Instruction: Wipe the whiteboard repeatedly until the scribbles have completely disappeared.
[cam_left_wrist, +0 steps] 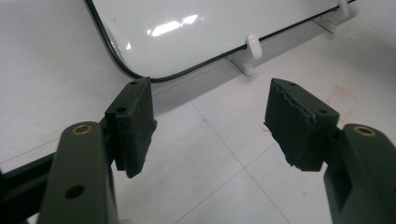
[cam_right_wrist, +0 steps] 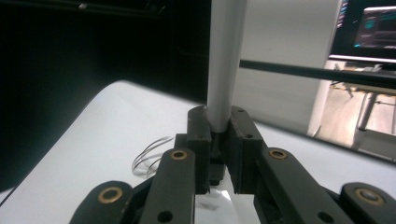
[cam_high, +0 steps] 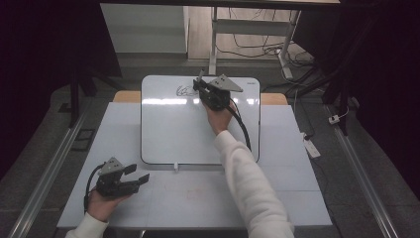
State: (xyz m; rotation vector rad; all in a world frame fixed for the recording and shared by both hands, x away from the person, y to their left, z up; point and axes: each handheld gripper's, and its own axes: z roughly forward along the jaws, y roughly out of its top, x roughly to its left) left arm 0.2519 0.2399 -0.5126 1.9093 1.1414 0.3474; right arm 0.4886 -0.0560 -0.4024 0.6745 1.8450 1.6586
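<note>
Drawing barely begun: right claw (cam_high: 201, 83) clenched on marker (cam_right_wrist: 225, 60) by small scribble (cam_high: 184, 90) at whiteboard (cam_high: 168, 129) top, left claw (cam_high: 137, 174) released lower left.

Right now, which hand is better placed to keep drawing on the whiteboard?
The right. Its claw is shut on a white marker over the whiteboard, beside the scribble at the far edge. The left claw is open and holds nothing, near the table's front edge.
</note>
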